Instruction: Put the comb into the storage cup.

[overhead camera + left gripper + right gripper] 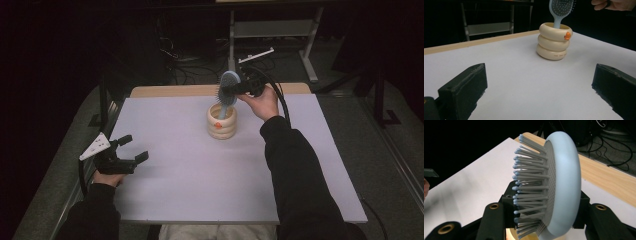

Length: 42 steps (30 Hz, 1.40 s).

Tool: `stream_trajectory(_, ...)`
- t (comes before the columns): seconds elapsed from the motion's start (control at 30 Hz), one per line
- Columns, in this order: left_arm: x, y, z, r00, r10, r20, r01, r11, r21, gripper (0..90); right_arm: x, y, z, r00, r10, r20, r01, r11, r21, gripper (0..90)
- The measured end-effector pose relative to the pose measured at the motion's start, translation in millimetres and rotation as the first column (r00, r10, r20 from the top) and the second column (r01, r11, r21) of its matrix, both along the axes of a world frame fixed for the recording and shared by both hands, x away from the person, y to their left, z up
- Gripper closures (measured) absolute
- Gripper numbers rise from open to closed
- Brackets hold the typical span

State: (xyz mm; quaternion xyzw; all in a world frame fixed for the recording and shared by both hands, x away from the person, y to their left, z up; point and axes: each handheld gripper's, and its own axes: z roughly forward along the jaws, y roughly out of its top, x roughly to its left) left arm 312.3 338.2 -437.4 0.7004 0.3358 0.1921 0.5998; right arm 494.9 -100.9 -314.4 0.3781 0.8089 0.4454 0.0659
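Note:
A light blue hairbrush [228, 86] stands handle-down in a cream ringed cup [222, 121] with an orange mark, near the middle of the far half of the table. My right gripper [236, 89] is shut on the brush's head, held above the cup. In the right gripper view the black jaws clamp the brush head [559, 190] from both sides, bristles pointing left. My left gripper [134, 148] rests open near the table's left edge, nothing between its jaws. In the left gripper view the cup [554, 42] and brush [561, 10] stand ahead, well beyond the open gripper [539, 90].
The white tabletop [190, 175] has a wooden strip [170, 91] along its far edge. Beyond it are a metal frame [272, 30] and cables on the floor. The person's right sleeve [295, 175] crosses the table's right half.

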Motion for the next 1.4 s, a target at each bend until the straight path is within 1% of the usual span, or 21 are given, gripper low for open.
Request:
stream_trajectory(0.33,-0.2,-0.5,-0.1,1.0,-0.004,0.003,0.004,1.0,0.001,0.0,4.8,1.6,-11.6,0.9987,-0.001,-0.05,0.002,1.0,0.008,50.4)
stream_trajectory(0.4,0.0,-0.8,-0.4,1.0,-0.007,-0.002,0.007,1.0,0.004,0.0,5.5,1.7,-12.6,0.9983,-0.005,-0.058,0.006,1.0,0.021,50.3)
stream_trajectory(0.47,-0.1,-1.1,-0.3,0.9999,-0.011,0.001,0.011,0.9999,0.005,0.0,6.3,1.7,-13.0,0.998,-0.003,-0.063,0.004,1.0,0.026,49.9)
stream_trajectory(0.6,0.1,-1.3,-0.4,0.9999,-0.011,0.0,0.011,0.9999,0.009,0.0,7.6,0.5,-14.1,0.9973,-0.018,-0.072,0.021,0.999,0.034,48.1)
stream_trajectory(0.67,0.1,-1.7,-0.5,0.9999,-0.012,0.0,0.012,0.9999,0.009,0.0,9.1,-1.6,-15.4,0.9956,-0.032,-0.088,0.037,0.998,0.048,45.8)
stream_trajectory(0.73,-0.1,-2.4,-0.2,0.9999,-0.014,-0.003,0.014,0.9999,0.01,0.0,10.4,-3.8,-16.1,0.9944,-0.035,-0.1,0.041,0.998,0.056,44.3)
stream_trajectory(0.77,-0.6,-2.9,0.3,0.9999,-0.016,-0.004,0.016,0.9998,0.006,0.0,10.6,-4.9,-15.6,0.9947,-0.035,-0.096,0.04,0.998,0.048,43.1)
stream_trajectory(0.83,-1.3,-3.4,1.1,0.9998,-0.019,0.005,0.019,0.9998,0.008,0.0,11.0,-7.4,-15.3,0.994,-0.033,-0.104,0.038,0.998,0.054,39.6)
stream_trajectory(0.97,-1.1,-3.1,0.9,0.9998,-0.018,-0.001,0.018,0.9998,0.003,0.0,10.8,-13.0,-13.7,0.9931,-0.054,-0.104,0.06,0.997,0.053,32.4)
stream_trajectory(1.1,-1.1,-3.0,0.9,0.9999,-0.016,0.001,0.016,0.9999,0.002,0.0,9.5,-20.5,-13.1,0.9923,-0.071,-0.101,0.078,0.995,0.067,30.5)
stream_trajectory(1.2,-0.2,-3.3,0.4,0.9998,-0.021,-0.005,0.021,0.9998,0.007,0.0,8.4,-25.4,-14.1,0.9917,-0.07,-0.108,0.079,0.994,0.075,28.7)
stream_trajectory(1.27,0.1,-3.5,0.2,0.9996,-0.025,-0.011,0.025,0.9997,0.008,0.0,7.2,-27.6,-14.6,0.9915,-0.076,-0.106,0.083,0.994,0.065,27.6)
stream_trajectory(1.33,0.1,-3.6,0.2,0.9996,-0.025,-0.01,0.025,0.9996,0.008,0.0,6.0,-30.5,-15.0,0.9914,-0.071,-0.11,0.079,0.994,0.071,27.4)
stream_trajectory(1.4,0.1,-3.6,0.1,0.9997,-0.023,-0.009,0.023,0.9997,0.009,0.0,4.6,-33.4,-14.7,0.992,-0.074,-0.102,0.081,0.994,0.071,26.6)
